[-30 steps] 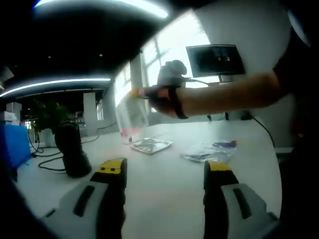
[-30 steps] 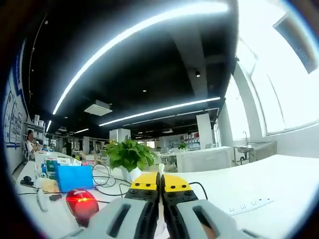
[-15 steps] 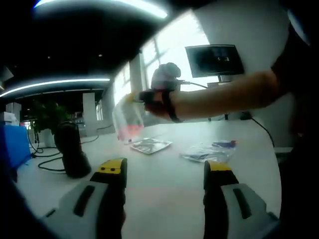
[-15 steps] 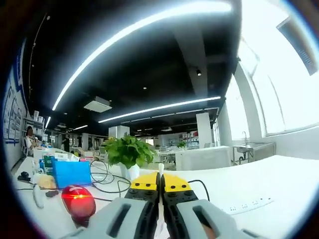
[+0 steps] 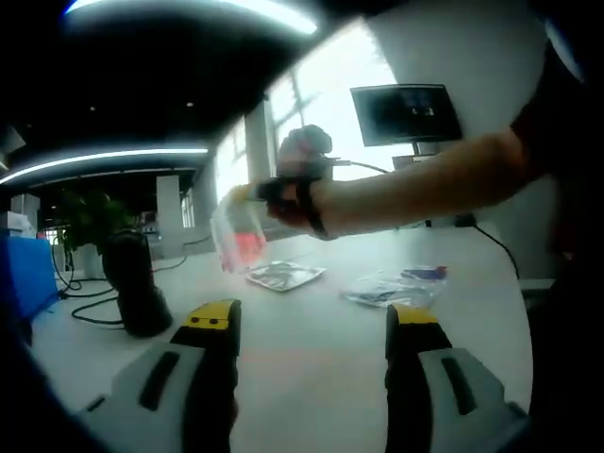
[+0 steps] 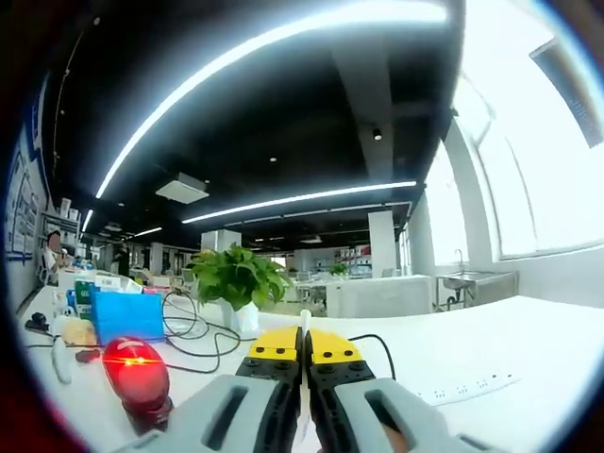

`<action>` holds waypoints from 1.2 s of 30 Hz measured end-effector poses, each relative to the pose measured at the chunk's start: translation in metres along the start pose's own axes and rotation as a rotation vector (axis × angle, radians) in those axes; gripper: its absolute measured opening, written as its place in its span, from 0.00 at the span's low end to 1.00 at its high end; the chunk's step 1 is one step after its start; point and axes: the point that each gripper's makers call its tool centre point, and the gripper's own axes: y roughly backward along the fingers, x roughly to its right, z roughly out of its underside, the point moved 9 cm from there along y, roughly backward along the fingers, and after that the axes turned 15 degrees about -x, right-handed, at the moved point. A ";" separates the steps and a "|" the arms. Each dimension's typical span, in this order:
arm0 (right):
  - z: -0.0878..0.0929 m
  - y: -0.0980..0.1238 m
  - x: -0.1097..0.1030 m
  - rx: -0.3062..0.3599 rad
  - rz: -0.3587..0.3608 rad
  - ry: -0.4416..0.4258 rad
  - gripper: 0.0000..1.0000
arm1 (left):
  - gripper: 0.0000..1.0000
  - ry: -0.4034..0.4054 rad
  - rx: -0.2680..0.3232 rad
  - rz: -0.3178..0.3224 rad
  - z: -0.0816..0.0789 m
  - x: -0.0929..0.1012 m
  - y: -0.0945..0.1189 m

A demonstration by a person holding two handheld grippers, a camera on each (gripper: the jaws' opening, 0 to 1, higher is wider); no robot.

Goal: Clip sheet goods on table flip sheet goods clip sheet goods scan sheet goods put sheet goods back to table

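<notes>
- Right tool, jaws together, clamps a clear sheet packet above the desk.
- Left tool hovers, jaws apart, empty.
- Scanner glows red at left.

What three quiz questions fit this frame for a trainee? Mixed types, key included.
1. True or false: the left gripper has its fingers apart and holds nothing.
2. What does the right gripper grip? A. clear sheet bag B. potted plant C. blue box
3. Fill in: the scanner glows ___.
Key: 1 true; 2 A; 3 red.
</notes>
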 end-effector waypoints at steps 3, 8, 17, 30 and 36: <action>-0.001 -0.001 -0.002 0.004 0.000 0.010 0.00 | 0.55 -0.002 0.000 0.000 0.000 0.000 0.000; 0.002 -0.007 -0.005 -0.006 -0.001 0.018 0.00 | 0.55 0.000 0.000 0.000 0.000 0.000 0.000; -0.010 -0.002 0.000 -0.006 -0.028 0.018 0.00 | 0.54 -0.001 0.003 0.003 0.000 0.000 0.000; -0.038 0.025 0.015 0.015 -0.108 0.017 0.00 | 0.54 -0.004 0.002 0.002 0.000 0.001 0.000; -0.052 0.033 0.023 0.014 -0.145 0.028 0.00 | 0.54 -0.006 -0.004 0.001 0.000 0.001 0.000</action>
